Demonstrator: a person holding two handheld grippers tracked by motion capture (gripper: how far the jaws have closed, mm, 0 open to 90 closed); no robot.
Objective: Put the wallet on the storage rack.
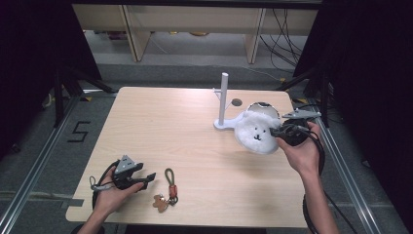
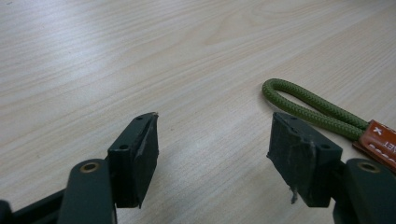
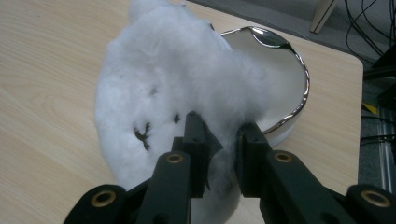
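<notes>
The jaws of the right gripper (image 3: 218, 140) are closed on the fluffy white plush (image 3: 177, 88), pinching its lower edge, and the fur bulges between the two black pads. In the high view the right gripper (image 1: 277, 130) sits at the right side of the plush (image 1: 255, 130), which shows a small dark stitched face. The plush lies partly over a round mirror with a shiny metal rim (image 3: 299, 100); the rim comes out behind the plush on its far right side. Just left of the plush stands a white post on a round base (image 1: 224, 100), and the plush touches or nearly touches this base.

The jaws of the left gripper (image 2: 212, 149) stand wide apart, with only bare bench (image 2: 140, 56) between them. The left gripper (image 1: 148, 178) is far from the plush, toward the near left part of the bench (image 1: 160, 126). Just beside its right jaw lies a keyring strap with a green cord loop (image 2: 308, 105) and a brown leather tag (image 2: 380, 142). In the high view the keyring strap (image 1: 170, 183) ends in a small brown figure (image 1: 159, 202), well apart from the plush.
</notes>
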